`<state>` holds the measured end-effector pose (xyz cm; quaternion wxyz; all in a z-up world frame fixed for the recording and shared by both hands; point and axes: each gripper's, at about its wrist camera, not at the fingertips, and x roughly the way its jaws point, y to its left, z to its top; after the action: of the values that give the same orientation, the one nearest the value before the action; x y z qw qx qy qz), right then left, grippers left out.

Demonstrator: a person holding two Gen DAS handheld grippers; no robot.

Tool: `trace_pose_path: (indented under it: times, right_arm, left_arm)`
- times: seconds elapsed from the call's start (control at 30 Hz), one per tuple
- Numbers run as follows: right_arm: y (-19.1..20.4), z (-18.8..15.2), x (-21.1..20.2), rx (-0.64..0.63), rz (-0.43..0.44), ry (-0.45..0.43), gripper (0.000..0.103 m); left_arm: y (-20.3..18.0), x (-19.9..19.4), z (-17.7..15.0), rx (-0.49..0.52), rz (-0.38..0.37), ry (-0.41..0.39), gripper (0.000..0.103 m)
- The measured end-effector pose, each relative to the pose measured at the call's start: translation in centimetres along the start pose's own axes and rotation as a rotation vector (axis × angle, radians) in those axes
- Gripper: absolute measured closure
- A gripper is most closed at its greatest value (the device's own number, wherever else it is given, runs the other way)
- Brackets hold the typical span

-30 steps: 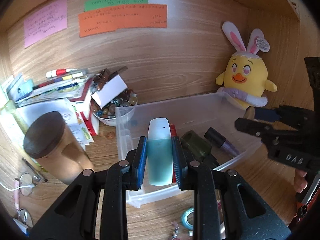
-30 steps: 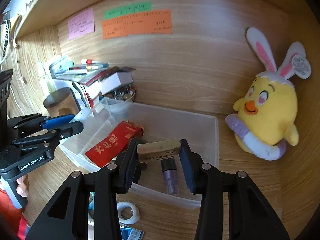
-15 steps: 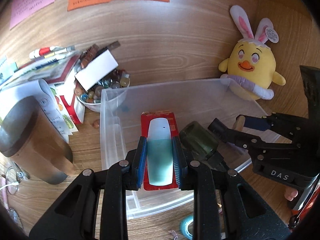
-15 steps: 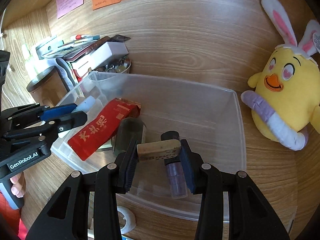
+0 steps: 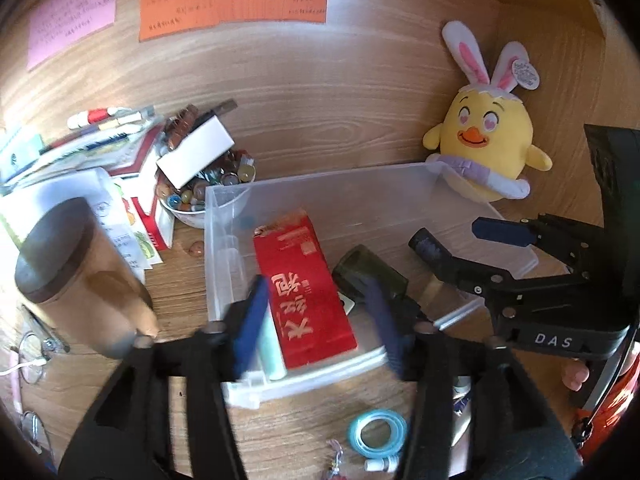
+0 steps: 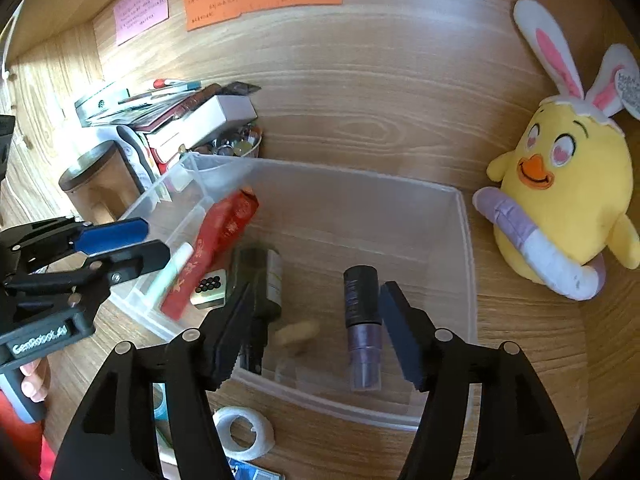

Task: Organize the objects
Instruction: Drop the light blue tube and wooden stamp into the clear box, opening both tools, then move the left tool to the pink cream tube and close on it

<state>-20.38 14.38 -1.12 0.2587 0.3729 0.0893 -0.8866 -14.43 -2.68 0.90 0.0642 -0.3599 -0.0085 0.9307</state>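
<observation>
Both tools spread, nothing pinched. Left tool (image 5: 316, 320) hung over the near-left corner of the clear bin (image 5: 400, 174); the teal tube (image 5: 272, 352) lay inside along the left wall beside the red packet (image 5: 304, 292). Right tool (image 6: 316, 332) hung over the near edge; the eraser (image 6: 296, 332) looked blurred on the bin floor between the dark bottle (image 6: 260, 280) and purple tube (image 6: 360, 320). Best withdrawal: straight up, clearing the rim, then the tape rolls (image 6: 244, 428) at the surface's near edge.
</observation>
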Motion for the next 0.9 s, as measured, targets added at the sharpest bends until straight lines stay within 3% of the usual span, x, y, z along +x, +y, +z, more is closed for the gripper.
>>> trace_pose_path:
  times: [0.33,0.9]
  right_arm:
    - [-0.3,-1.8,-3.4,-0.002,-0.010,-0.045,0.032]
    - [0.1,-8.8,-6.6,0.010,0.013,-0.020,0.031]
  left_arm:
    - [-0.6,-4.1,-2.8,0.045,0.026,-0.030,0.021]
    - [-3.1,-6.6,-10.0,0.074,-0.035,0.073,0.020]
